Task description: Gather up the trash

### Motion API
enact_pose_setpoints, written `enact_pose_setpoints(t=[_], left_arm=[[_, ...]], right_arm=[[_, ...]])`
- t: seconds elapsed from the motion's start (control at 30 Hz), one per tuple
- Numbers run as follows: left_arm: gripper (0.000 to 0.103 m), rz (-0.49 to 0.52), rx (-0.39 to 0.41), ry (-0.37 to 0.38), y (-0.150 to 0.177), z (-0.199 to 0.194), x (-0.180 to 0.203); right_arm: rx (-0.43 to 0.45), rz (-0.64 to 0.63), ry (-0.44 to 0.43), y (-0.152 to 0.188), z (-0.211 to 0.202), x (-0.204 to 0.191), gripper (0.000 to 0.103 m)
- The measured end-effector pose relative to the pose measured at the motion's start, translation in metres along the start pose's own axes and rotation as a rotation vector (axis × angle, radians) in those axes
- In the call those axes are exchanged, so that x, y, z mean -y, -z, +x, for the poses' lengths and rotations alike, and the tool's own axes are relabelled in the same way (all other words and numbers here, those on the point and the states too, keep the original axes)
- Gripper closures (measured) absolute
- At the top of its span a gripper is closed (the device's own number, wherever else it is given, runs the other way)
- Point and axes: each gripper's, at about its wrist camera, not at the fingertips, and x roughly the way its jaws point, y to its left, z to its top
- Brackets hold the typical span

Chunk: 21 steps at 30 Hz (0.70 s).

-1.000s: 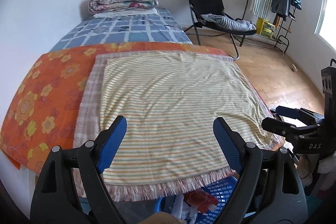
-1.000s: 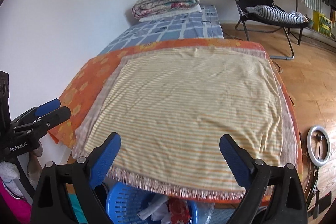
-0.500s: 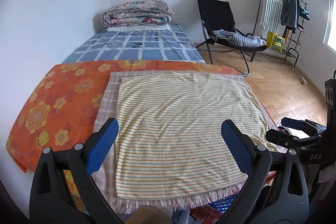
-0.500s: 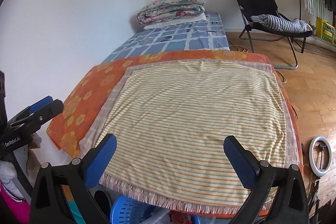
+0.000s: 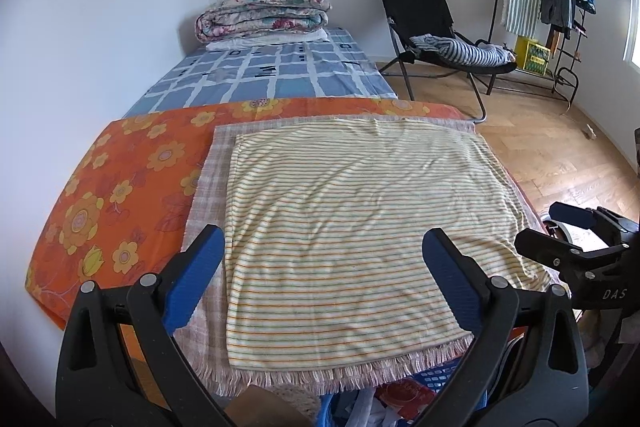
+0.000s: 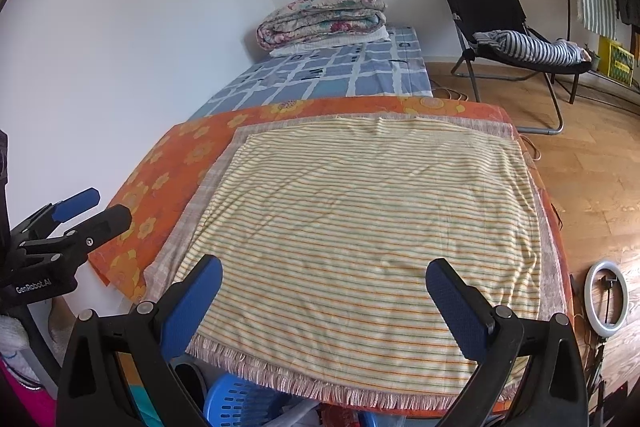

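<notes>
Count: grippers 2, left [image 5: 322,273] + right [image 6: 324,293]. Bed 1 [image 5: 276,75]. Cloths on bed 3: striped [image 5: 352,227], checked [image 5: 208,187], orange [image 5: 132,187]. Quilt 1 [image 5: 264,11]. Chair 1 [image 5: 416,3]. Basket 1 [image 6: 236,403]. Ring light 1 [image 6: 606,299].

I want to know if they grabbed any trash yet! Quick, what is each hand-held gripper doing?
Left hand-held gripper: open, holding nothing.
Right hand-held gripper: open, holding nothing.

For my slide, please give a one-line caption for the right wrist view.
Open right tongs hang empty over a striped cloth on the bed, blue basket below.
</notes>
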Motion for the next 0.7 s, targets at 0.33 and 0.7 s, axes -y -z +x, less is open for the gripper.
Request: enact_pose_setpoints(t=[0.33,0.7], left_arm=[[0.001,0.013,-0.038,-0.015,-0.0012,0.0068,0.0031],[0.001,0.012,-0.046,0.001,-0.0005,0.0069,0.0011]], right_arm=[[-0.008,-0.018,0.010,0.0022,0.0006,-0.0024,0.000],[-0.027,-0.029,0.007,0.0048,0.0040,-0.0067,0.000]])
